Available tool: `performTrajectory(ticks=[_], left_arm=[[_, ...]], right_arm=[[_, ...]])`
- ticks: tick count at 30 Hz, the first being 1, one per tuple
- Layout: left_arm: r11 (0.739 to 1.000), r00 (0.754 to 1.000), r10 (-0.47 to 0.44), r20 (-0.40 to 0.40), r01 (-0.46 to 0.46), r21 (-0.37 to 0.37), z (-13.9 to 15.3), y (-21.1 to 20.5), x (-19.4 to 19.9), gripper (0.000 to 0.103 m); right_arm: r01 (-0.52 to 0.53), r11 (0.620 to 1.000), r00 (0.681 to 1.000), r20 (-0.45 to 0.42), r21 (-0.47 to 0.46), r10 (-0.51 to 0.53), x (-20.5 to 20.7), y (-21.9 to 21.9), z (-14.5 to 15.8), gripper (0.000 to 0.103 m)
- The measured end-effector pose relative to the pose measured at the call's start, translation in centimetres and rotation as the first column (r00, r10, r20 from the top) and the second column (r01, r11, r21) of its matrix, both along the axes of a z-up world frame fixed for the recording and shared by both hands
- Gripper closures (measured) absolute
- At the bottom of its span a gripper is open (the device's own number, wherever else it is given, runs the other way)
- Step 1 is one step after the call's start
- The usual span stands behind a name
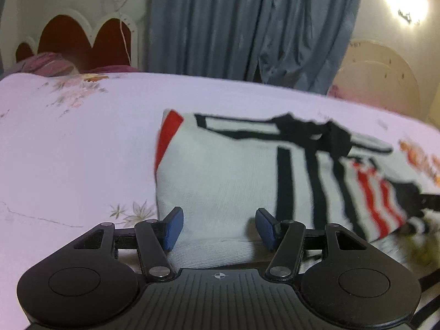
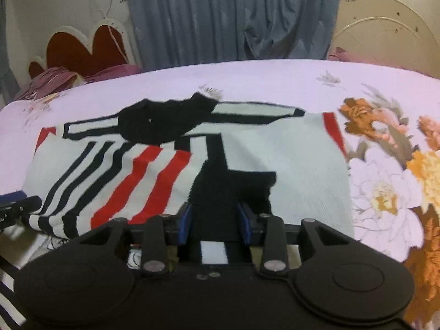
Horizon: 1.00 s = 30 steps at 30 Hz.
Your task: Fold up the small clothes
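- The white knitted small garment with black and red stripes point(image 2: 154, 170) lies spread on the pale floral bed sheet point(image 1: 82, 143).
- Left gripper point(image 1: 218, 227): blue fingers point(image 1: 173, 228) apart, white hem edge between them, not pinched.
- Right gripper point(image 2: 214, 221): fingers apart around the black patch at six o'clock; a grip I cannot tell.
- Blue curtain point(image 2: 233, 13) at twelve o'clock.
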<state>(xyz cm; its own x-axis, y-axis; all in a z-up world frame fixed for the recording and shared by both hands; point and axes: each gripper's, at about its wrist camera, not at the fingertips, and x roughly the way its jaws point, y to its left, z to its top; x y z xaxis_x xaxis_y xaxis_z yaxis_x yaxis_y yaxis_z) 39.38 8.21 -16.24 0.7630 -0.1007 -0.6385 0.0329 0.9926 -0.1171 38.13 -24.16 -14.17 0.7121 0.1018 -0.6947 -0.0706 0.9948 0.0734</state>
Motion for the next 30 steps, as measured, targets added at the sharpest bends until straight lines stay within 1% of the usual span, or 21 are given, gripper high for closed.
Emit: performTrajectory(ticks=[2,4,6,7,8,9,10,12,13,15,17,18,20,21,23,25,30], left_arm=[[1.000,1.000,-0.025,0.013,0.025,-0.009,0.6,-0.5,-0.6,0.045],[0.998,0.998,-0.061,0.007,0.061,-0.007,0.5,-1.5,-1.0,0.045],[0.998,0.998,-0.069,-0.013,0.069,0.006,-0.1,-2.4,-1.1,0.045],[0.998,0.997,-0.067,-0.036,0.067,0.009,-0.7,-2.5,-0.9,0.045],[0.998,0.997,-0.064,-0.048,0.065,0.004,-1.2,-2.4,-0.9,0.045],[0.998,0.998,-0.057,-0.040,0.057,-0.010,-1.4,-2.1,-0.9,0.045],[0.998,0.998,-0.055,-0.044,0.054,-0.012,-1.3,-2.0,-1.0,0.045],[0.999,0.997,-0.046,-0.057,0.046,0.009,-1.0,-2.4,-0.9,0.045],[0.999,0.997,-0.040,-0.061,0.041,0.015,-0.9,-2.6,-0.9,0.045],[0.999,0.997,-0.025,-0.067,0.026,0.021,-0.8,-2.9,-0.9,0.045],[0.999,0.998,-0.016,-0.067,0.018,0.028,-0.9,-3.1,-0.8,0.045],[0.999,0.998,-0.013,-0.066,0.015,0.034,-0.9,-3.2,-0.9,0.045],[0.999,0.998,-0.009,-0.068,0.012,0.044,-0.9,-3.4,-0.9,0.045],[0.999,0.997,-0.004,-0.071,0.007,0.048,-0.8,-3.5,-0.9,0.045],[0.999,0.997,0.008,-0.076,-0.004,0.053,-0.3,-3.7,-1.0,0.045],[0.999,0.998,0.014,-0.064,-0.012,0.044,0.4,-4.0,-1.6,0.045],[0.999,0.999,-0.025,-0.040,0.027,0.040,2.0,-6.0,-3.4,0.045]], right_arm=[[-0.028,0.999,0.999,0.020,0.028,0.028,-0.7,0.6,0.6,0.065],[-0.064,0.998,0.998,0.023,0.028,0.063,-1.0,1.8,0.8,0.065],[-0.091,0.996,0.996,0.015,0.025,0.090,-1.0,2.9,0.6,0.066],[-0.095,0.995,0.995,0.011,0.017,0.095,-0.9,3.3,0.5,0.066],[-0.092,0.996,0.996,0.003,-0.002,0.092,-0.8,3.5,0.2,0.065],[-0.077,0.996,0.997,-0.023,-0.032,0.077,-0.4,3.4,-0.4,0.065],[-0.061,0.997,0.997,-0.045,-0.042,0.059,-0.2,3.0,-0.9,0.065],[-0.032,0.999,0.998,-0.056,0.024,0.034,-0.1,1.6,-0.7,0.067],[-0.015,0.999,0.998,-0.059,0.037,0.017,-0.1,1.3,-0.3,0.066],[-0.015,0.999,0.999,-0.033,0.040,0.016,-0.5,1.1,0.5,0.064],[-0.031,0.999,0.999,-0.024,0.045,0.032,-0.8,1.2,0.7,0.062],[-0.039,0.998,0.999,-0.032,0.043,0.041,-0.9,1.2,0.5,0.062],[-0.045,0.999,0.995,-0.090,0.007,0.046,-0.7,1.1,-0.7,0.062],[-0.045,0.999,0.995,-0.088,0.022,0.047,-0.8,0.8,-0.8,0.062],[-0.041,0.998,0.996,-0.079,0.053,0.045,-1.2,0.5,0.0,0.062],[-0.071,0.995,0.996,-0.051,0.069,0.074,-1.8,0.4,0.8,0.061],[-0.126,0.987,0.992,-0.019,0.097,0.128,-3.2,0.6,2.3,0.061]])
